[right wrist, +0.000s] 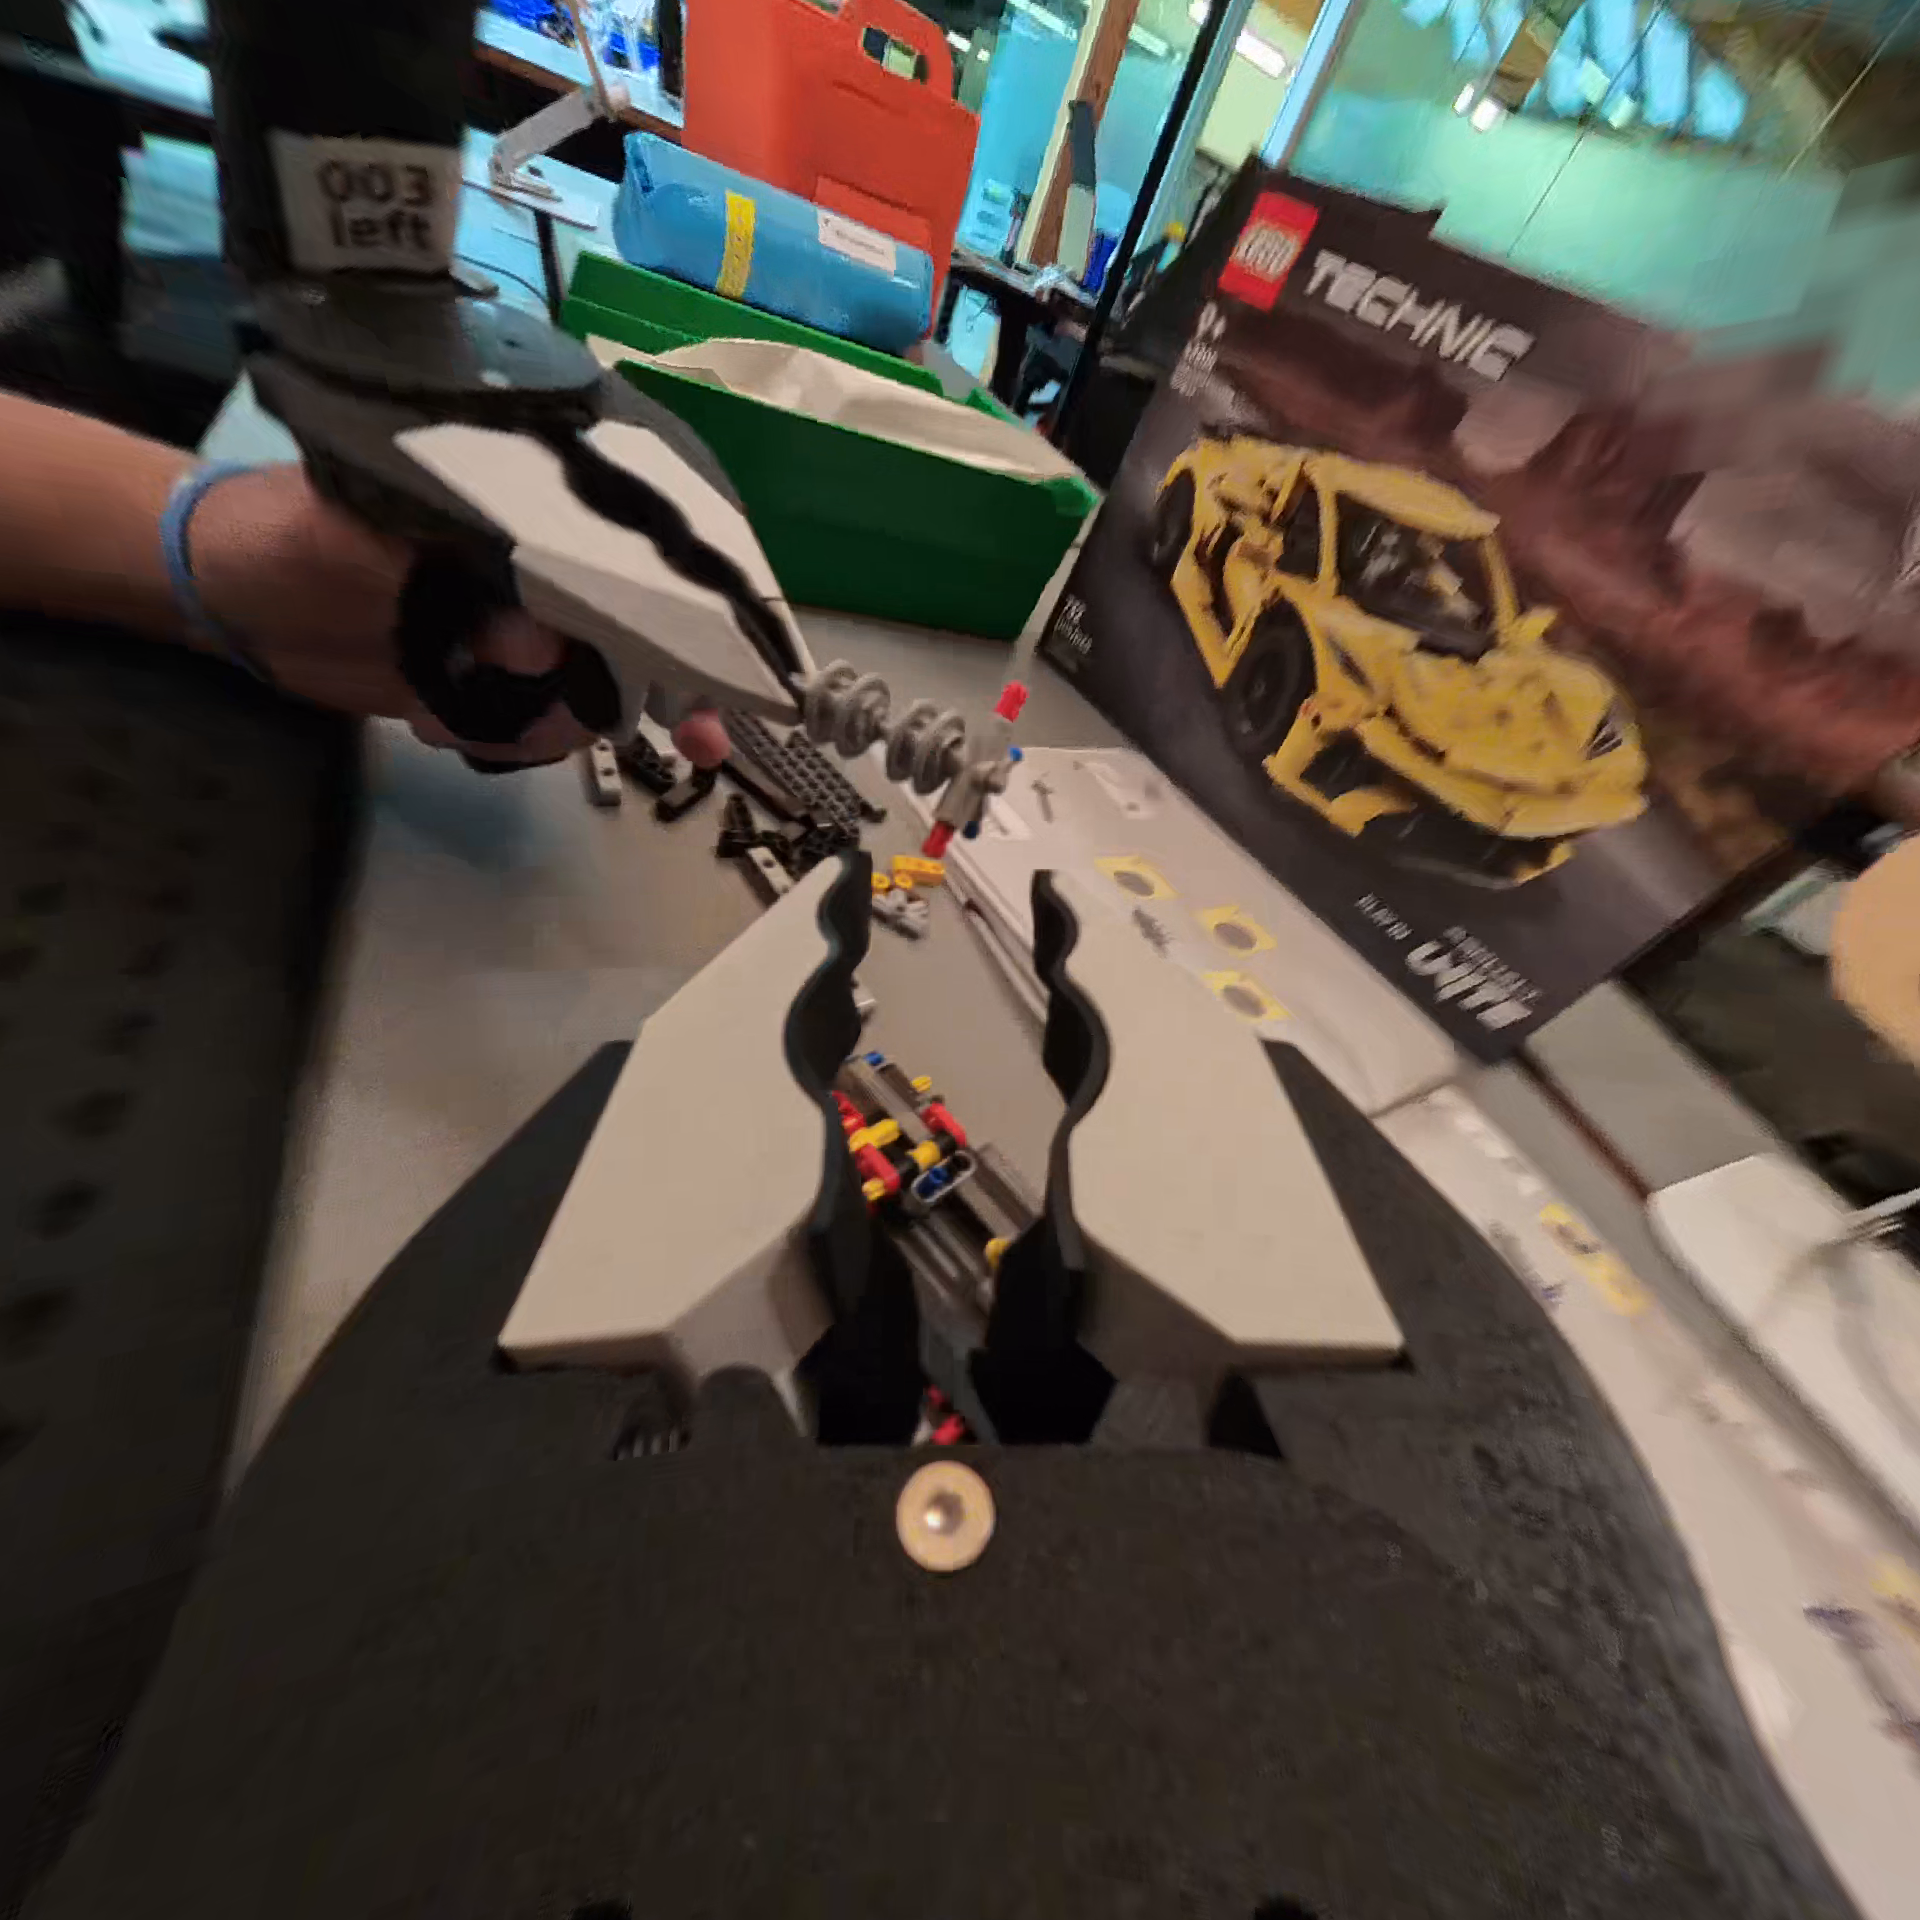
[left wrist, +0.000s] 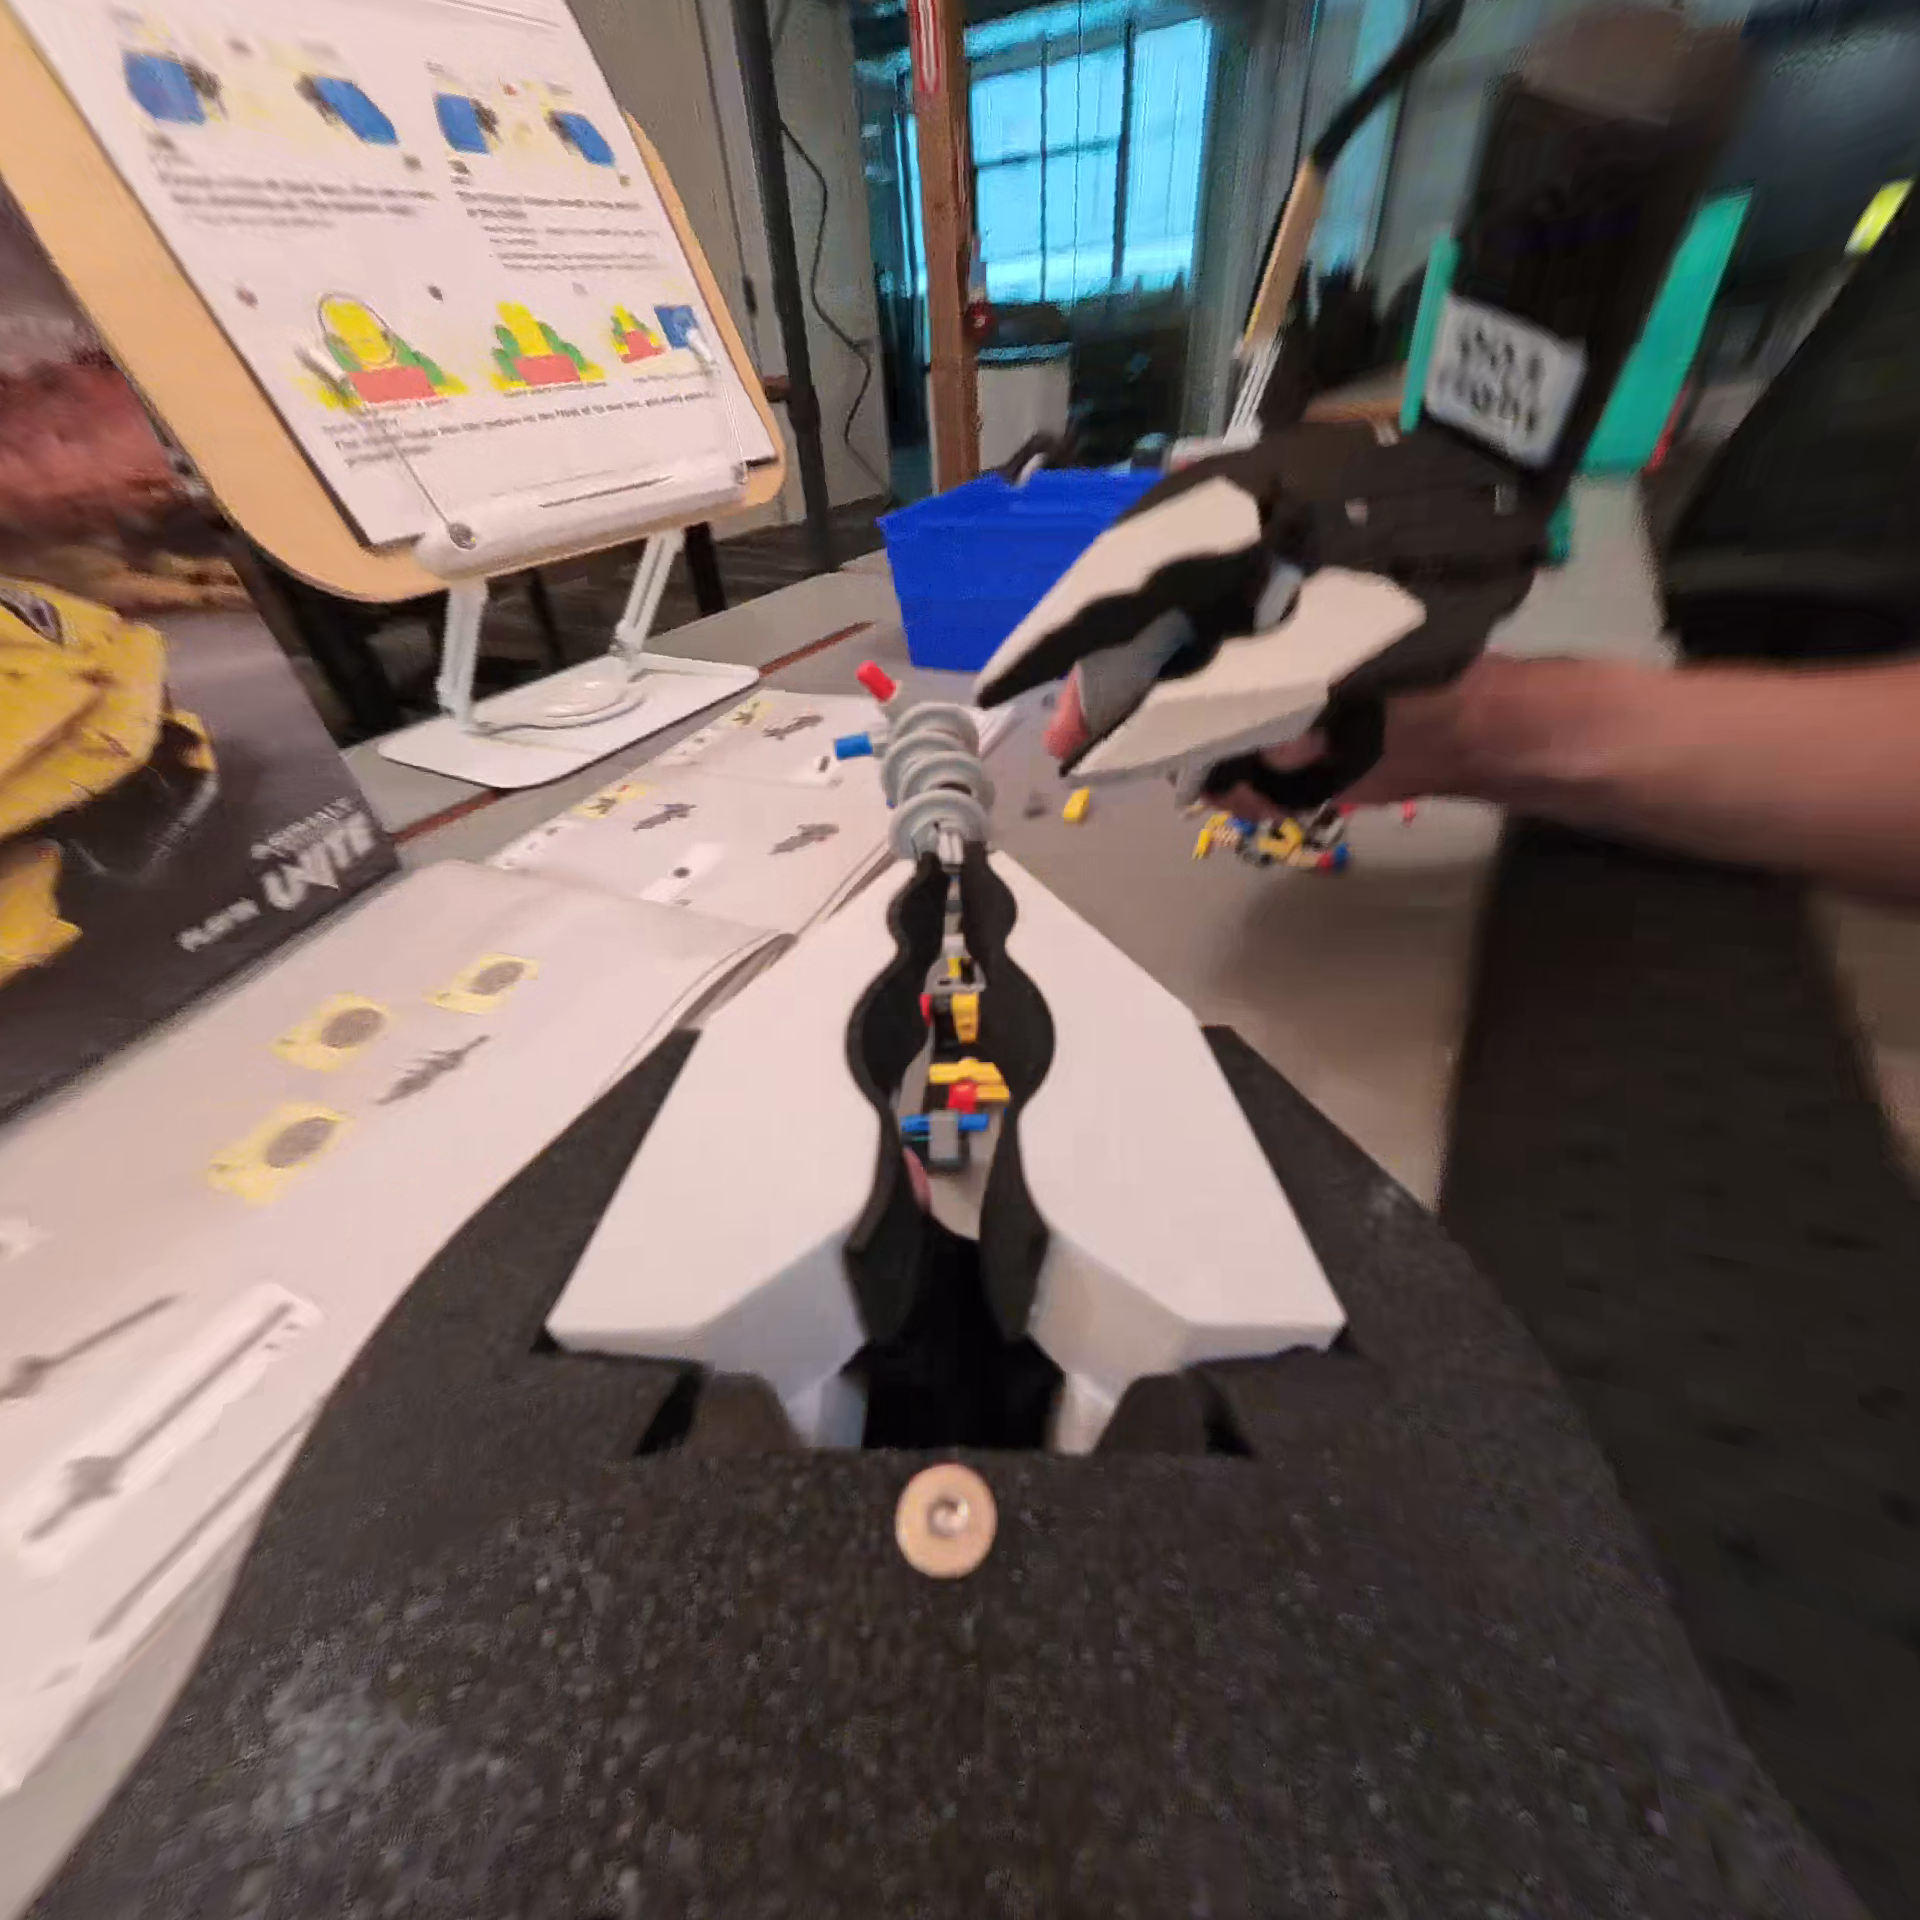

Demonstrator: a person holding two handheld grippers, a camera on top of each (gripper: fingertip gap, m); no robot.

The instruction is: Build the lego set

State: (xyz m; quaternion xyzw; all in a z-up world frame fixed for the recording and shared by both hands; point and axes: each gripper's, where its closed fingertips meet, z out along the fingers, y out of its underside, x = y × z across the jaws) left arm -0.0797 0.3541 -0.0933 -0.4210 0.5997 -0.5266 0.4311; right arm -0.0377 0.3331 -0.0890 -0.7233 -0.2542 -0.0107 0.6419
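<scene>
Two grippers: left gripper (left wrist: pixel 951 868) clamps axle assembly (left wrist: pixel 935 774) (grey), right gripper (right wrist: pixel 951 883) agape

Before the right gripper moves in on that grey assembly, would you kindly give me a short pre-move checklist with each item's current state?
1. Left gripper shut on the grey assembly: ok.
2. Assembly lifted off the table: ok.
3. Right gripper open and empty: ok.
4. Assembly's free end with the red pin reachable, nothing in front of it: ok.
5. Right gripper lined up with the assembly: not ok, it sits lower.
6. Instruction booklet open: ok; which step, cannot tell.
</scene>
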